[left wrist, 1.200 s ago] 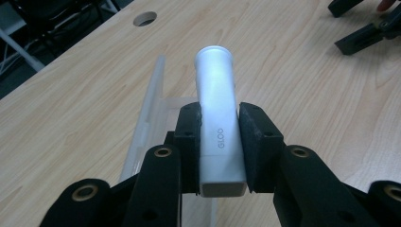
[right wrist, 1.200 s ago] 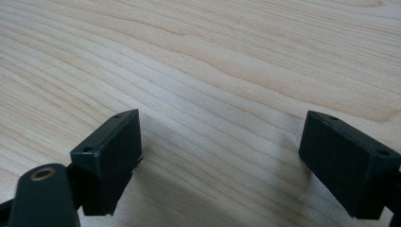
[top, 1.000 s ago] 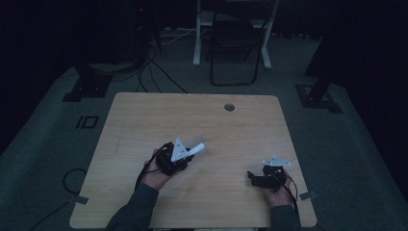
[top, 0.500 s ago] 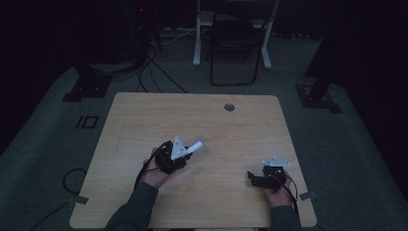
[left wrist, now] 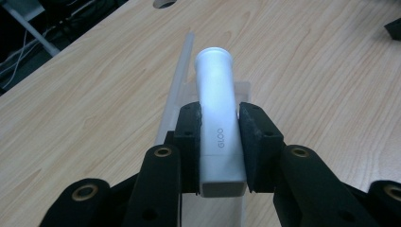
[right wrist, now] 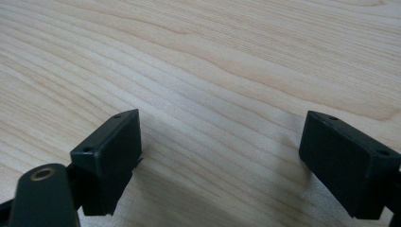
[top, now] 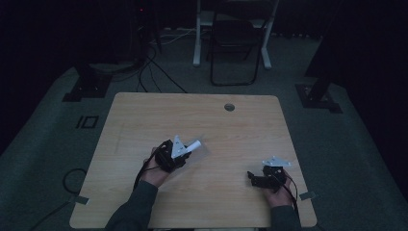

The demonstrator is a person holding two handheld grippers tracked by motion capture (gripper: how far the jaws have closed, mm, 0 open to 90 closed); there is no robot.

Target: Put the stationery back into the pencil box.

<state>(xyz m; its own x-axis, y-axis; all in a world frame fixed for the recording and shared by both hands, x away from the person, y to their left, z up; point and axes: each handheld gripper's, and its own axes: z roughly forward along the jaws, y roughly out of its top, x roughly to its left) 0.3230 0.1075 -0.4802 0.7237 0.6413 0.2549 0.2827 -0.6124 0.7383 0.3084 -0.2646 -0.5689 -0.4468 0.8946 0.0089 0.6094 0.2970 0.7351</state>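
Observation:
A white glue-stick tube marked GLOO is clamped between the black pads of my left gripper, its round end pointing away over the table. Under it lies a clear plastic sheet with a rod-like edge. From above, the left gripper sits left of the table's middle, the white tube sticking out to the right over the faint clear sheet. My right gripper rests near the front right of the table. Its jaws stand wide apart over bare wood with nothing between them.
The wooden table has a round cable hole near its far edge. Beyond the table stand a folding chair, dark stand bases and cables on the grey floor. Tape tabs stick out at the table's front corners.

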